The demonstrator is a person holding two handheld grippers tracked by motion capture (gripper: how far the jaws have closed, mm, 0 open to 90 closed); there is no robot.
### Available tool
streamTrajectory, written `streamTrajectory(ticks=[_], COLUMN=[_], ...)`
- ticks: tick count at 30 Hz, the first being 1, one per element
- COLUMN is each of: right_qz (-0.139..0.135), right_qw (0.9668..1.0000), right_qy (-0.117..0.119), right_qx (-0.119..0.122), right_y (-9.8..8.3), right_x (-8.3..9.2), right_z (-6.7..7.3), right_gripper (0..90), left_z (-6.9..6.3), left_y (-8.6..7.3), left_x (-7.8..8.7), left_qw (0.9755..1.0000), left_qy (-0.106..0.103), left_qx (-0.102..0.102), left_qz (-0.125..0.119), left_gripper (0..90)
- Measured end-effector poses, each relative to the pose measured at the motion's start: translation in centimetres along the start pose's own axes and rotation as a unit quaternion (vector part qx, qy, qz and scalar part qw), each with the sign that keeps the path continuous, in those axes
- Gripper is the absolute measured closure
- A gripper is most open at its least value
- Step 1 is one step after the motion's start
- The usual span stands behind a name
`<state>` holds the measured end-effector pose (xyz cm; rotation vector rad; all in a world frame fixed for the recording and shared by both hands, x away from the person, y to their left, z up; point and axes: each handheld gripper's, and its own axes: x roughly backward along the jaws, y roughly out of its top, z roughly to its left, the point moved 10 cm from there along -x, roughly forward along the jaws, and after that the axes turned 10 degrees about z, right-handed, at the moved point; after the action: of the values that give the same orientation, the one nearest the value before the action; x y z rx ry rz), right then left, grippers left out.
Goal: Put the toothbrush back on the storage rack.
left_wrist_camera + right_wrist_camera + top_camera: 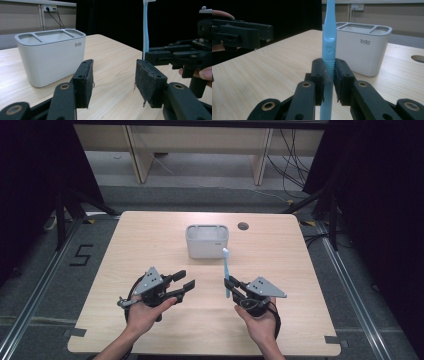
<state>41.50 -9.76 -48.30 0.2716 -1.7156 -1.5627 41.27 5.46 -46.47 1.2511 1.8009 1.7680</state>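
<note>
Toothbrush (226, 270): light blue, ribbed handle, clamped between the two pads of the right hand-held gripper (231, 284). The jaws press on the lower handle; in the right gripper view the toothbrush (329, 45) rises straight up from the jaws, and its ribbed end runs down below them. In the high view the white brush end lies beyond the jaw tips, toward the holder. In the left gripper view the toothbrush (145, 27) stands as an upright blue shaft at the far side of the right hand-held gripper (160, 53).

Right hand-held gripper: black, grey three-cornered plate on top, held in the person's right hand (260, 322). Jaws closed tight on the toothbrush handle.

Holder (207, 240): white, rectangular, with three openings in its top and small dark lettering on its front. It stands on the table ahead of both hand-held grippers, between their lines of reach, clear of the toothbrush tip.

Left hand-held gripper (186, 287): black, same grey plate, held in the left hand (145, 312). Jaws wide apart, nothing between the pads (83, 80), which show frayed edges. It sits well to the left of the right hand-held gripper, apart from it.

Table (150, 235): pale wood top, with a round hole (243, 226) beyond the holder.
</note>
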Motion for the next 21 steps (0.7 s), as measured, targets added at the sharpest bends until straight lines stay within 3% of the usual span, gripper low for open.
streamTrajectory(ticks=[4, 9, 21], right_qz=[0.000, 0.003, 0.002], right_qw=[0.9999, 0.9999, 0.9998], right_qy=[0.010, 0.006, 0.015], right_qx=[-0.005, 0.009, 0.009], right_y=[0.2, 0.2, 0.5], right_x=[-0.4, -0.7, -1.4], right_z=[0.8, 1.0, 1.9], right_gripper=[79.3, 79.2, 79.2], left_z=[-0.5, -1.1, -2.3], left_y=[0.7, 1.4, 2.5], left_x=[-0.6, -1.4, -3.0], left_qw=[0.9999, 0.9998, 0.9993], left_qy=[-0.010, -0.018, -0.038], left_qx=[-0.004, -0.006, -0.002], left_qz=[0.000, 0.001, 0.002], left_gripper=[49.3, 51.8, 54.7])
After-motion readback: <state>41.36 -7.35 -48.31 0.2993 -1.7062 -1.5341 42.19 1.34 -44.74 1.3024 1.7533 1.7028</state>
